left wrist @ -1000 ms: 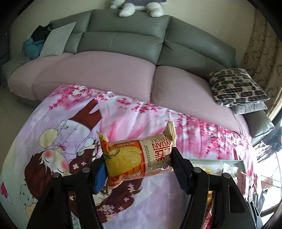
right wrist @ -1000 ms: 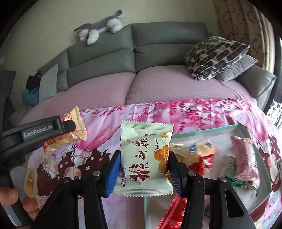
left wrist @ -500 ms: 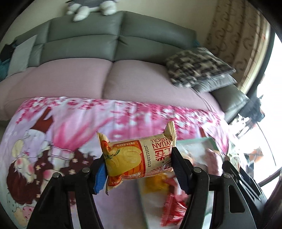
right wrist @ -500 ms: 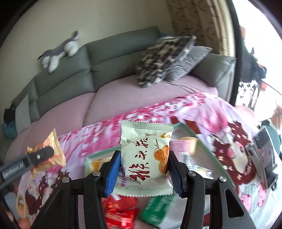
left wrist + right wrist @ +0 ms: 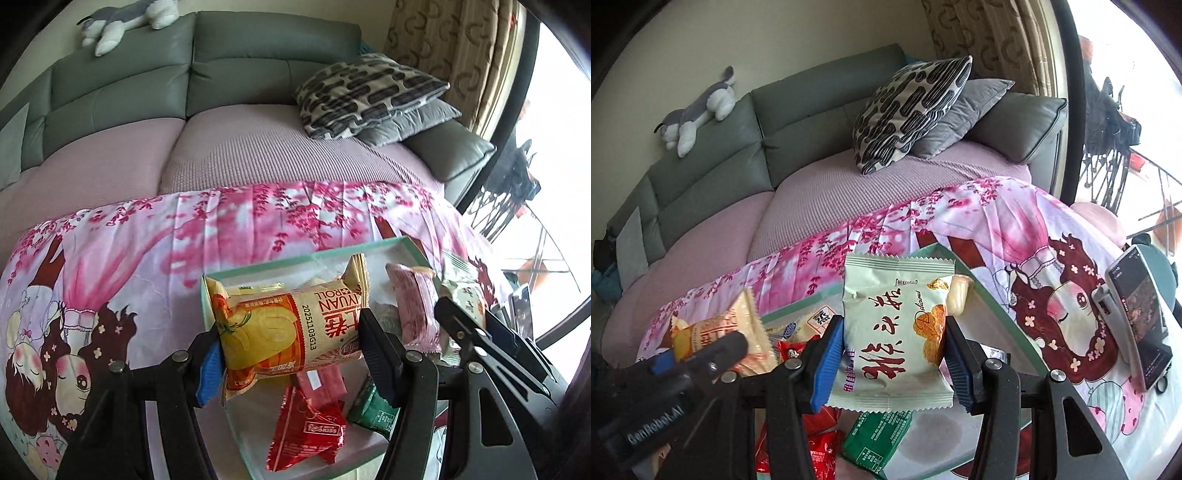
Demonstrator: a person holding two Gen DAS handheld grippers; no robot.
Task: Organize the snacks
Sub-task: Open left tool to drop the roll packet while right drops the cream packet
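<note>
My left gripper [image 5: 291, 354] is shut on an orange-yellow egg roll packet [image 5: 284, 328] and holds it above the near left part of a pale green tray [image 5: 258, 269]. My right gripper [image 5: 892, 365] is shut on a pale green snack bag [image 5: 894, 332] with red characters, held over the same tray [image 5: 997, 314]. The tray holds a red packet [image 5: 306, 435], a green packet [image 5: 875, 439], a pink packet [image 5: 417, 306] and others. The left gripper and its packet [image 5: 716, 332] also show in the right wrist view.
The tray lies on a table under a pink cartoon-print cloth [image 5: 110, 258]. A phone on a stand [image 5: 1137, 317] sits at the table's right. Behind is a grey sofa [image 5: 240, 66] with patterned cushions [image 5: 369, 92] and a plush dog [image 5: 698, 110].
Both grippers have swung right, from over the bare cloth to over the tray. Each keeps its packet.
</note>
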